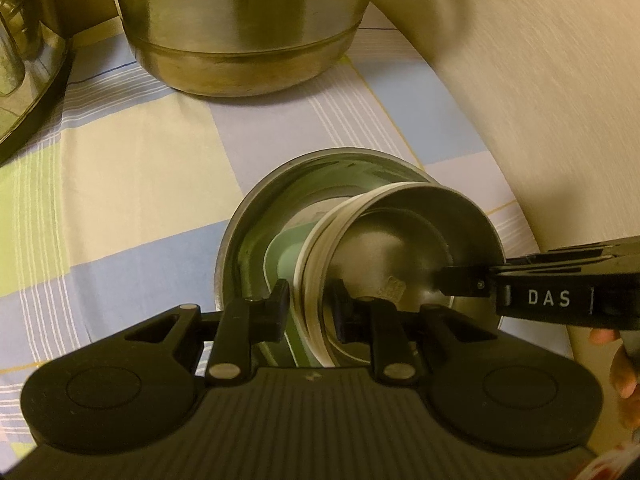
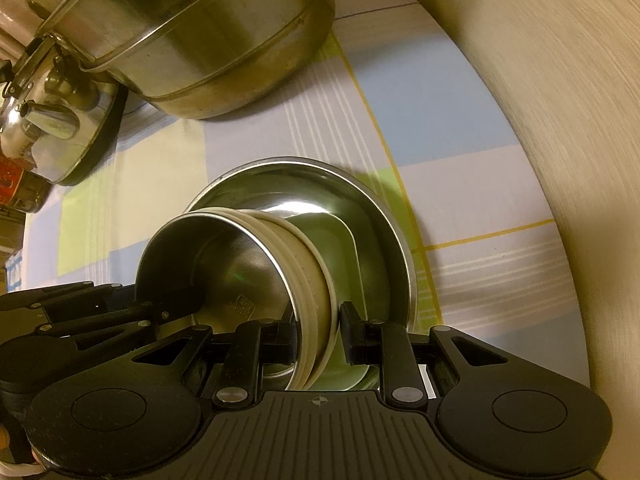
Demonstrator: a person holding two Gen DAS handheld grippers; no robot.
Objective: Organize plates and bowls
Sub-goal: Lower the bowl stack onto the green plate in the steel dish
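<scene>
Left wrist view: we clamp the tilted bowl stack [image 1: 396,248] with both grippers [image 1: 310,312] [image 2: 318,334], mouths facing sideways, over the steel plate [image 1: 248,224].

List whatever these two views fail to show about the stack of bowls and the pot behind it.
- Pot: top cut off by the frame edge in both views, contents unseen.
- Green plate: mostly hidden by the nested bowls in both views.
- Steel plate: near rim hidden behind the right gripper.
- Stamp in the steel bowl: too small to read.
</scene>
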